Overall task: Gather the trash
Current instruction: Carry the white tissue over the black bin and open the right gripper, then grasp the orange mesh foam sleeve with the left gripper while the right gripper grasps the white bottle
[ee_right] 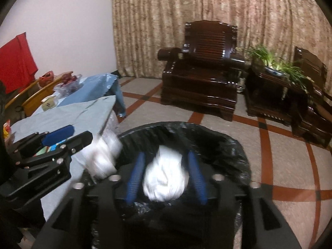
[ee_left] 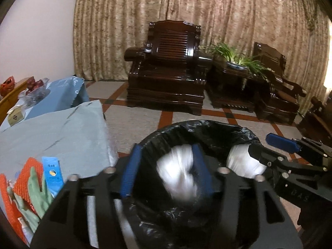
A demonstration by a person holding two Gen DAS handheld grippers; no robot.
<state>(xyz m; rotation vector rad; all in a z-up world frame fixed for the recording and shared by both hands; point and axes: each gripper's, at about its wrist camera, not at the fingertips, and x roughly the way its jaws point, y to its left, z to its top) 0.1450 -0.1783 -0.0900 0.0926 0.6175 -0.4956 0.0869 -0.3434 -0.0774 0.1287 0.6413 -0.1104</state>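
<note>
Two black hand-held grippers with blue finger pads: the left gripper (ee_left: 166, 170) and the right gripper (ee_right: 166, 174), both over one bin. Two crumpled white paper wads, both blurred: one wad (ee_left: 178, 178) lies between the spread left fingers, whether clamped or loose cannot be told; the other wad (ee_right: 165, 180) likewise between the right fingers. One round bin with black plastic liner (ee_right: 232, 145), beside one table under pale blue cloth (ee_left: 62, 137). Two dark wooden armchairs, the nearer (ee_left: 166, 72).

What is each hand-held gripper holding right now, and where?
Neither visibly grips anything. A blurred white wad sits between the open left fingers, another between the right ones, both over the black-lined bin; contact cannot be told.
</note>
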